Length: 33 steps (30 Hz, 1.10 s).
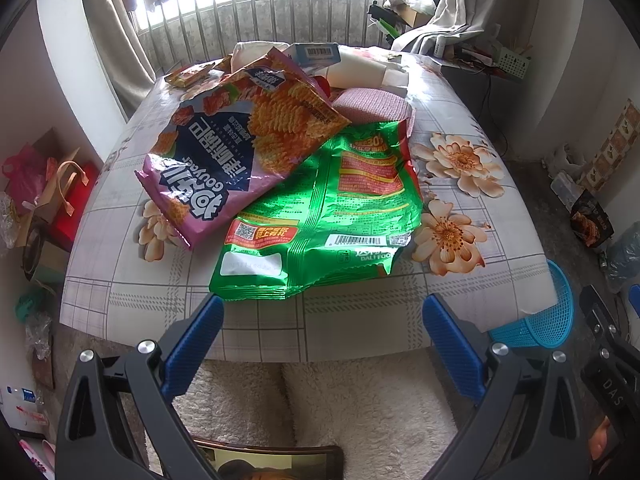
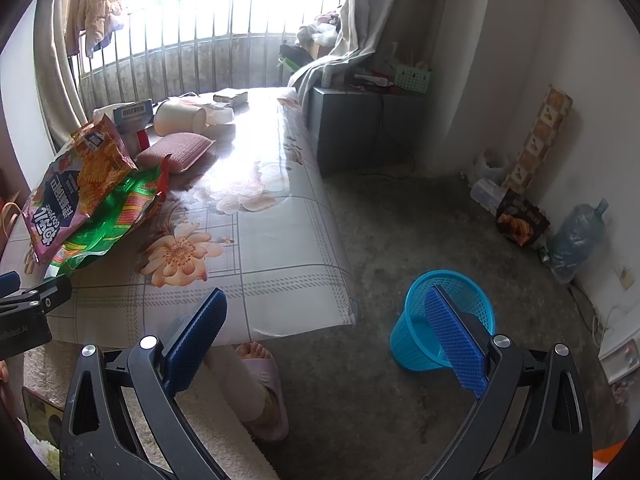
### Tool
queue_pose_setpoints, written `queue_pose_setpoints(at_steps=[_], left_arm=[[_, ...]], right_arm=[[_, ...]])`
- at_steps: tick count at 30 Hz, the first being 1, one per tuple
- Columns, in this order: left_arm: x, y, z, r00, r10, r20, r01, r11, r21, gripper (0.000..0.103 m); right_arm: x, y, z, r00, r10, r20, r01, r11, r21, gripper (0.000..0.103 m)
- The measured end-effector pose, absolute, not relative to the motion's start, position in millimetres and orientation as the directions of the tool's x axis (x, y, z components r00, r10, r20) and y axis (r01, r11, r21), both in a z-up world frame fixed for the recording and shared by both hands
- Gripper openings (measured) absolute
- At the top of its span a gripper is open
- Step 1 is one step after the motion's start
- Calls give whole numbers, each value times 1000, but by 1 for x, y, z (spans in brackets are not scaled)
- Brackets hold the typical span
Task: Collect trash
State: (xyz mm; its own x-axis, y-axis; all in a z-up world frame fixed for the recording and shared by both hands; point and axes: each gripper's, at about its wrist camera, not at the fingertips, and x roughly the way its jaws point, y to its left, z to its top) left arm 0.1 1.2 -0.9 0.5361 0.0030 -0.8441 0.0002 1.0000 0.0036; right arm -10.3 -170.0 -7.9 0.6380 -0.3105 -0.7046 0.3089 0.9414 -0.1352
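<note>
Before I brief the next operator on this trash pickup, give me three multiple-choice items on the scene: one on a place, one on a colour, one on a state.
1. Where is the mesh waste basket?
A. on the table
B. on the floor beside the table
C. on the window ledge

2. What colour is the snack bag lying under the pink snack bag?
A. green
B. yellow
C. white

3. How does the left gripper stand?
A. shut on the green bag
B. shut on nothing
C. open, holding nothing

Answers:
1 B: the right wrist view shows the blue basket standing on the grey floor past the table corner.
2 A: shiny green foil shows beneath the pink bag's lower edge.
3 C: its blue pads are wide apart, short of the bag.
</note>
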Motion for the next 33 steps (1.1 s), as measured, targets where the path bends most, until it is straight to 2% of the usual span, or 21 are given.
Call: queue_pose_setpoints(at_steps=[33], left_arm=[[0, 3, -2, 537, 3, -844, 0, 1000, 4, 97]], right_arm=[[-10, -164, -5, 644, -303, -702, 306, 944, -127, 95]])
